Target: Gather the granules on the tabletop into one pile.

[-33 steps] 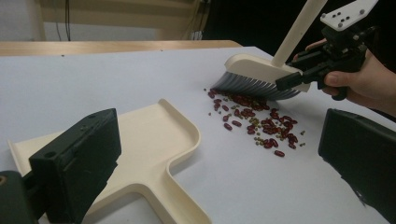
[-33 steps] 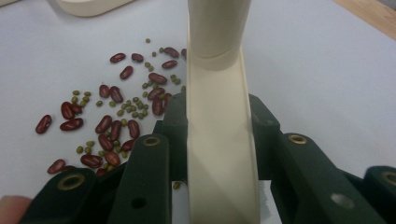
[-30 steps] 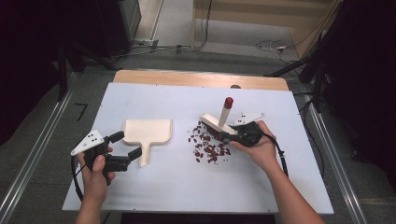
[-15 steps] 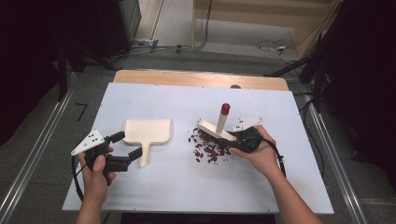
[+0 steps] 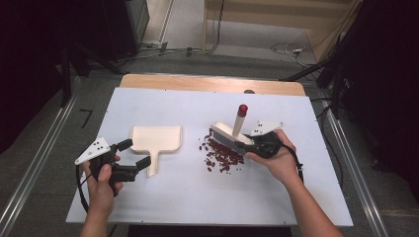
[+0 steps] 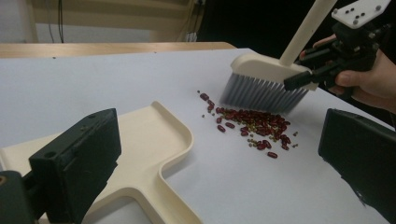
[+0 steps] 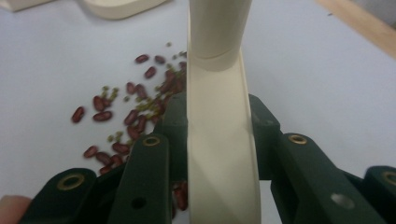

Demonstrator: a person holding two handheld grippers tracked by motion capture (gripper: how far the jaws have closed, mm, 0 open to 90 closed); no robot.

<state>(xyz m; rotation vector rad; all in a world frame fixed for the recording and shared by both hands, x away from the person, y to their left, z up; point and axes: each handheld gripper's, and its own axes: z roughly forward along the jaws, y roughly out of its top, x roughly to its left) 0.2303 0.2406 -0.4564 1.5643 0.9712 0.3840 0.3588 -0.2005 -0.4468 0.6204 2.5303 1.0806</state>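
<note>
A cream hand brush (image 5: 228, 133) with a red-tipped handle (image 5: 242, 109) stands with its bristles at the far right edge of a scatter of red and small green beans (image 5: 221, 155). My right gripper (image 5: 251, 143) is shut on the brush head (image 7: 222, 140). A cream dustpan (image 5: 155, 138) lies flat to the left of the beans, its handle pointing toward the person. My left gripper (image 5: 134, 154) hovers open beside that handle, its jaws wide apart and empty (image 6: 219, 140). Ahead of it lie the dustpan (image 6: 154, 140), the beans (image 6: 257, 128) and the brush (image 6: 266, 74).
Everything sits on a white tabletop (image 5: 296, 187) with a wooden strip (image 5: 207, 84) along its far edge. Metal rails run along both sides. Cables lie on the floor beyond the table.
The right gripper shifted the brush a little to the left over the beans and back again. The left gripper and dustpan stayed still.
</note>
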